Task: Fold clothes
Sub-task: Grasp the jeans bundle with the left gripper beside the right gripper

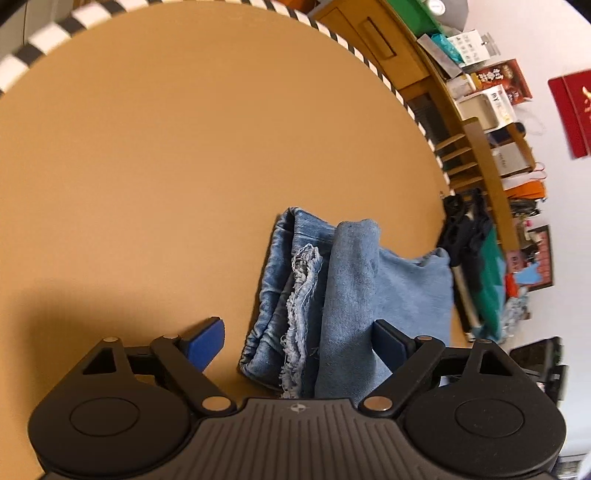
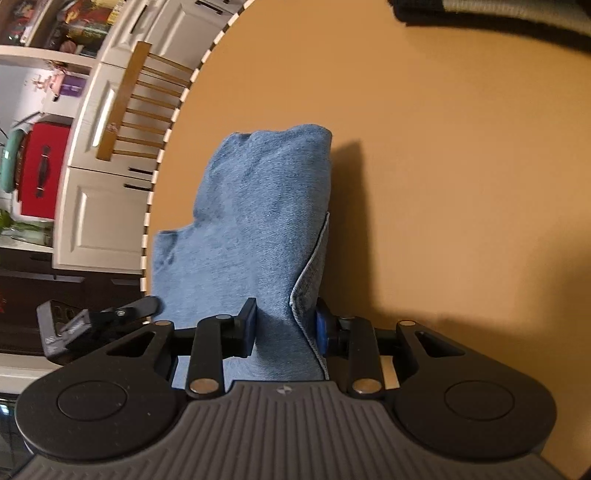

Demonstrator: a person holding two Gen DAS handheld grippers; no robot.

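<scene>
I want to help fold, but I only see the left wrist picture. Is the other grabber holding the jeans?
Observer: Yes. The right gripper is shut on the jeans, with a thick fold pinched between its blue pads.
Operator: Does the table end near there?
Observer: The table's striped edge runs just left of the jeans in the right wrist view, with a wooden chair beyond it.
Operator: Anything else on the table?
Observer: Something dark and grey lies at the far top right; too blurred to name.
</scene>
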